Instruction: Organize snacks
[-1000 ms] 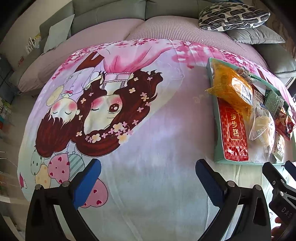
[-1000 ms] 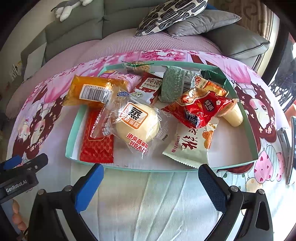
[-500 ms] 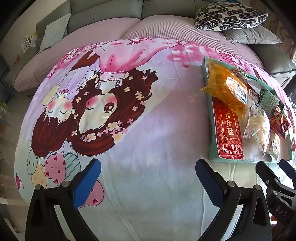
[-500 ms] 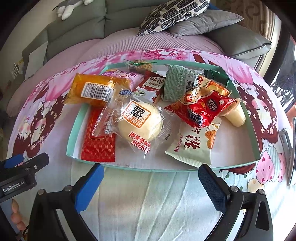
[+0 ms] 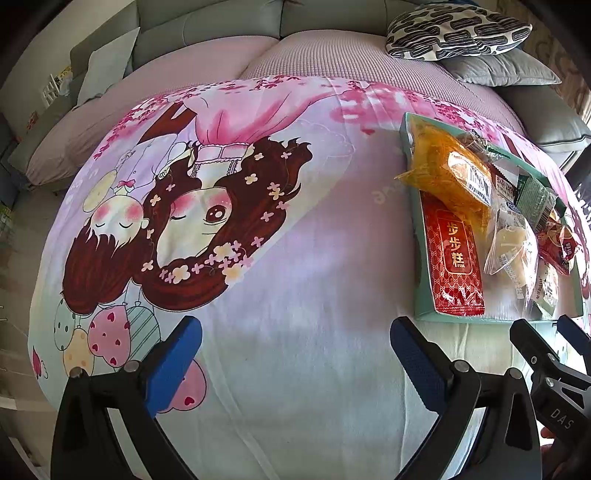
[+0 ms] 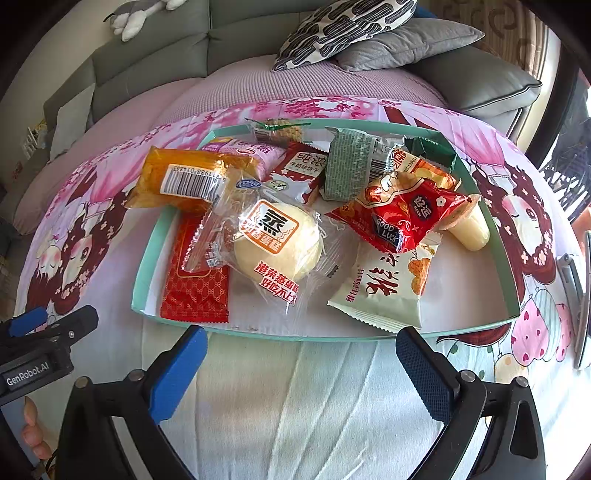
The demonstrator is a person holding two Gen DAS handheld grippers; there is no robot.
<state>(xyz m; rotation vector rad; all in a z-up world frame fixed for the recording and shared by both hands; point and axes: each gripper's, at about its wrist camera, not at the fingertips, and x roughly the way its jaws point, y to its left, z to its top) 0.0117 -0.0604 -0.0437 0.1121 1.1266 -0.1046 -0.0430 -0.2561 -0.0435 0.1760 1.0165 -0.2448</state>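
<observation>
We hold both grippers wide apart and empty above the cartoon-print cloth [image 5: 314, 277]. Our right gripper [image 6: 301, 363] faces the teal tray [image 6: 142, 266], its blue pads [image 6: 179, 369] just short of the tray's near rim. Our left gripper [image 5: 295, 360] hovers over bare cloth, the tray at its 2 o'clock.

Every snack lies in the tray or overhangs its rim. In the right wrist view:
- the clear-wrapped steamed cake [image 6: 275, 240] sits at the centre;
- the flat red packet [image 6: 195, 291] lies at 8 o'clock, partly under the cake's wrapper;
- the orange packet [image 6: 188, 179] with a barcode sits at 10 o'clock, overhanging the left rim;
- the milk biscuit packet [image 6: 299, 171] and green packet [image 6: 349, 166] lie toward 12 o'clock;
- the red "Good Luck" bag [image 6: 400, 214] rests at 2 o'clock, over the white cracker packet [image 6: 384, 286] at 5 o'clock;
- a pale yellow jelly cup [image 6: 471, 229] lies at 3 o'clock, touching the red bag.

A patterned cushion [image 6: 340, 27] rests on the grey sofa [image 6: 155, 62] behind.
</observation>
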